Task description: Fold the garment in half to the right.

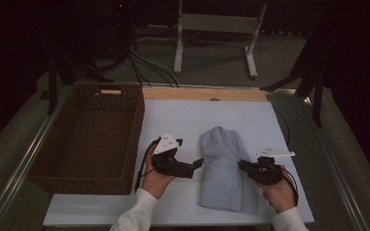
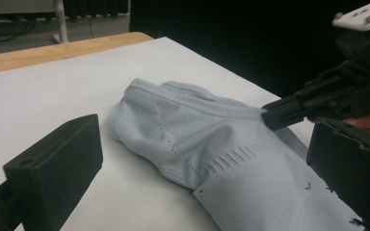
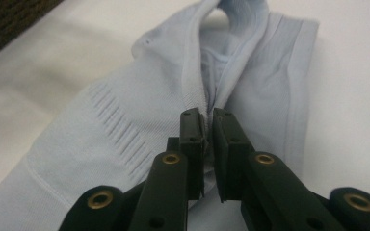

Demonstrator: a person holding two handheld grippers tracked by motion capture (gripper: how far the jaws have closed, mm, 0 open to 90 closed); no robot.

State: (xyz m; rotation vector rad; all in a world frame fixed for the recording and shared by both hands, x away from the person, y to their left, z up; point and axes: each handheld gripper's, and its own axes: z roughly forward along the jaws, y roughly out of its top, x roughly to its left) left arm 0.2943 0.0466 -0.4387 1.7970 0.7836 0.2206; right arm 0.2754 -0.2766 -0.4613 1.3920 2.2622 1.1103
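Hidden: cloth's (image 1: 224,168) near end is running out of the right tongs' view.
Cloth: pale blue, folded, lying toward the worktop's (image 1: 183,115) near right edge.
Right tongs (image 3: 209,120): pinching a cloth fold, jaws nearly closed.
Left tongs (image 2: 197,159): gaping wide, gripping nothing, beside the cloth.

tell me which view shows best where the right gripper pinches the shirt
The right gripper view: the right gripper is shut on a raised fold of the shirt. The high view shows the contact small and dim; the left gripper view shows the jaw tips meeting the hem side-on.
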